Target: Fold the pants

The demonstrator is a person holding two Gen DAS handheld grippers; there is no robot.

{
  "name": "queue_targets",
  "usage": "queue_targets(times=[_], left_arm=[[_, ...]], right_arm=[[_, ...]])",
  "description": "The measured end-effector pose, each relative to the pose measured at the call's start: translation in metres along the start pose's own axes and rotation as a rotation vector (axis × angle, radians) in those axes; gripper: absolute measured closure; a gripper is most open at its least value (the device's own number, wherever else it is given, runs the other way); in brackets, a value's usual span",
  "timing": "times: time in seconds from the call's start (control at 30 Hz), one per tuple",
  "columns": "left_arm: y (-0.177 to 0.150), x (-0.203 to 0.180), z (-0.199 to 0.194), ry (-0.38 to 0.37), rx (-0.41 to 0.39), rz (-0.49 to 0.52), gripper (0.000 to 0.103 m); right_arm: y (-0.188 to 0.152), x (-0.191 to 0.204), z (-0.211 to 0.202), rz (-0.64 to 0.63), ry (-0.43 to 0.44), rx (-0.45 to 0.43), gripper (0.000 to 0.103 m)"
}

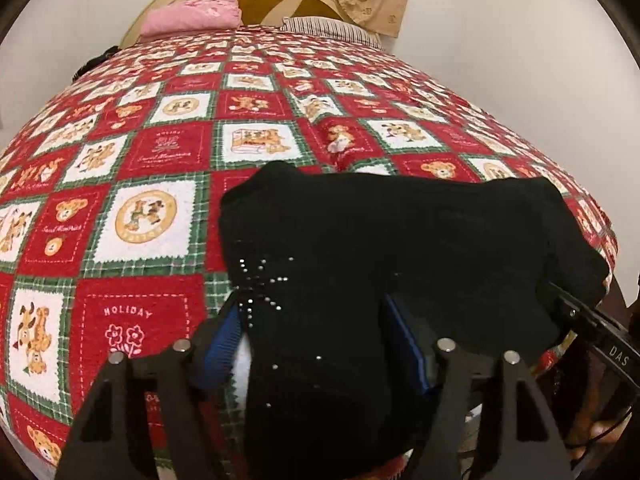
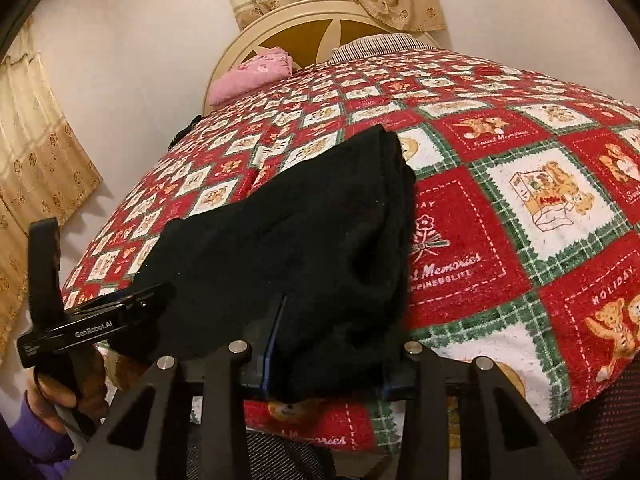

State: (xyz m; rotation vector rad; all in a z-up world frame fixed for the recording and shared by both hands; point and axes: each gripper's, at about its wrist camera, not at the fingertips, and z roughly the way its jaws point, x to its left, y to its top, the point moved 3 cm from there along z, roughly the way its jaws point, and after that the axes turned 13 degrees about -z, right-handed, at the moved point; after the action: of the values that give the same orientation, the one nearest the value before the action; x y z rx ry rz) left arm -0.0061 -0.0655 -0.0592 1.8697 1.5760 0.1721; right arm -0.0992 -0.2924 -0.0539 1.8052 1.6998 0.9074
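Note:
Black pants (image 1: 400, 240) lie bunched on the near edge of a bed with a red, white and green teddy-bear blanket (image 1: 160, 152). Small silver studs show on the cloth near my left gripper (image 1: 316, 316). Its blue-padded fingers (image 1: 224, 340) stand wide apart with a fold of the pants lying between them. In the right wrist view the pants (image 2: 304, 232) drape over my right gripper (image 2: 332, 320), whose fingers are also spread with cloth between them. The left gripper's body (image 2: 80, 328) shows at the pants' left edge.
A pink folded cloth (image 1: 192, 16) and a striped pillow (image 1: 328, 28) sit by the round wooden headboard (image 1: 276, 0). Patterned curtains (image 2: 36, 152) hang on the walls. The blanket (image 2: 520, 200) spreads beyond the pants.

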Motion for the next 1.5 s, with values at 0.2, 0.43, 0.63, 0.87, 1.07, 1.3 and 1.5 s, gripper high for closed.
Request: queue_targets(times=[0.2,0.43,0.63,0.87,1.07,1.3,1.5], left_arm=[[0.002,-0.002,0.001,-0.021,0.014,-0.010,0.041],[0.002,-0.001,0.001,-0.029,0.005,-0.025,0.045],[0.007,-0.004,-0.006,-0.032,-0.019,-0.016,0.072],[0.008,-0.006,-0.013,-0.037,-0.051,0.005,0.082],[0.016,0.010,-0.025,-0.100,-0.074,-0.056,0.083],[0.025,0.029,-0.032,-0.046,-0.101,-0.092,0.083],[0.032,0.041,-0.042,-0.007,-0.138,-0.095,0.083]], right_arm=[[-0.002,-0.001,0.001,0.018,0.006,-0.003,0.063],[-0.002,-0.009,0.002,0.088,0.060,-0.007,0.065],[0.005,0.013,-0.001,-0.036,-0.062,0.010,0.069],[0.016,0.034,-0.013,-0.118,-0.139,-0.025,0.072],[0.024,0.049,-0.020,-0.152,-0.158,-0.058,0.072],[0.030,0.078,-0.013,-0.217,-0.145,-0.085,0.072],[0.036,0.089,-0.006,-0.210,-0.114,-0.094,0.072]])
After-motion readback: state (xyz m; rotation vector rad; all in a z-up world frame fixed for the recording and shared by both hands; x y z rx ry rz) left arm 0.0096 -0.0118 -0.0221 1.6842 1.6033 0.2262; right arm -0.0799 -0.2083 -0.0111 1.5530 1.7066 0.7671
